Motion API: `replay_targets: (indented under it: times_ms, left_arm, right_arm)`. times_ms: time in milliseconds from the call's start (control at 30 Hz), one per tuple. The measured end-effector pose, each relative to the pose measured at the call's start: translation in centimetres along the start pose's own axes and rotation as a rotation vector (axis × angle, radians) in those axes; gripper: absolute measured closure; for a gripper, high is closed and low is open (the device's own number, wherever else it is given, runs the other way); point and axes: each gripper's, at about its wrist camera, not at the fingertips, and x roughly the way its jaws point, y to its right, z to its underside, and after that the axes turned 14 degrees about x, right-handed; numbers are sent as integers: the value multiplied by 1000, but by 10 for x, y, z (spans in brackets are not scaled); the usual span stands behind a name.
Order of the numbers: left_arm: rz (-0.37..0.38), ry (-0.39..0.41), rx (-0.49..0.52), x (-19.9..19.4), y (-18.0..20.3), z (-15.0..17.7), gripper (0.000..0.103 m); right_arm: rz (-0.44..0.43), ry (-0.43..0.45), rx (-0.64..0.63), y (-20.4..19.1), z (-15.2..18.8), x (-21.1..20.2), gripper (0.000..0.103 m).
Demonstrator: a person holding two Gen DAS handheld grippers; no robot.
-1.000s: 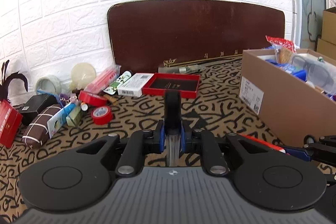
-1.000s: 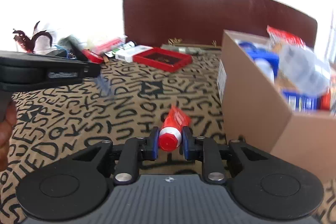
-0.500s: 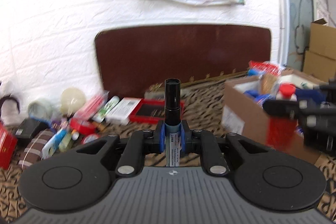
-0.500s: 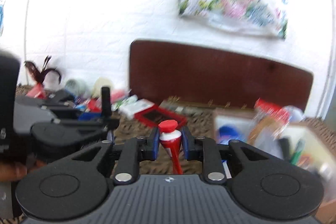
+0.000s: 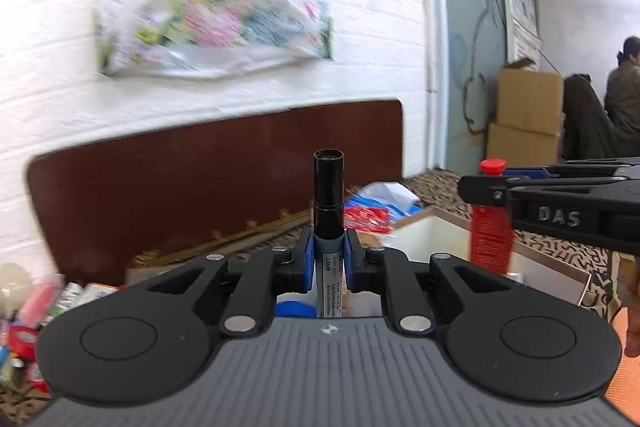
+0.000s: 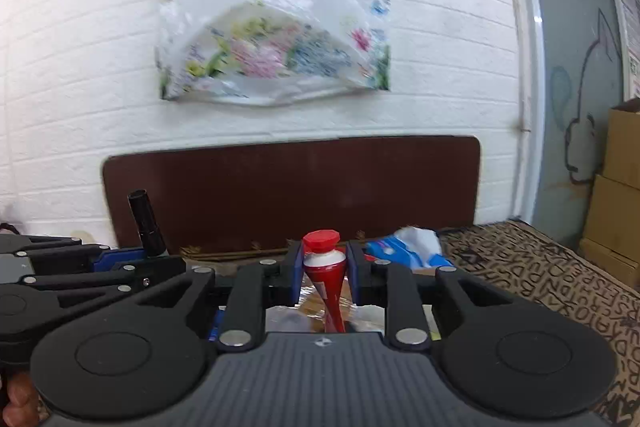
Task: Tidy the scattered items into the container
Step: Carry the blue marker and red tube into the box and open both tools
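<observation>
Now my left claw (image 5: 328,263) pinches a stiff, light marker (image 5: 329,211) mid-barrel; my right claw (image 6: 323,269) squeezes a soft red tube (image 6: 324,267) below its cap, both above the box (image 5: 552,267).

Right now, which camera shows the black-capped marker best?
The left wrist view. There the marker stands upright between the left gripper pads, cap, grey barrel and printed label all sharp and centred. The right wrist view catches only its black cap poking up at the far left edge, its barrel hidden behind the gripper.
</observation>
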Motion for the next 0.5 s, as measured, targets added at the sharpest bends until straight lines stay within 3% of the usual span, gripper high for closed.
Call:
replay_targets:
  times_ms: [200,300,367,500]
  left_arm:
    - [-20,-23,63,33,13,-4,86]
    - [-18,-44,74,38,15,-2,84]
    - [-24,-58,76,37,17,3,83]
    - [-16,-95,70,41,18,9,79]
  right_arm:
    - [58,-43,17,20,14,25,81]
    - [58,-52,45,27,18,30,68]
    - [62,-53,44,29,21,33,48]
    - [56,-70,54,33,27,36,40]
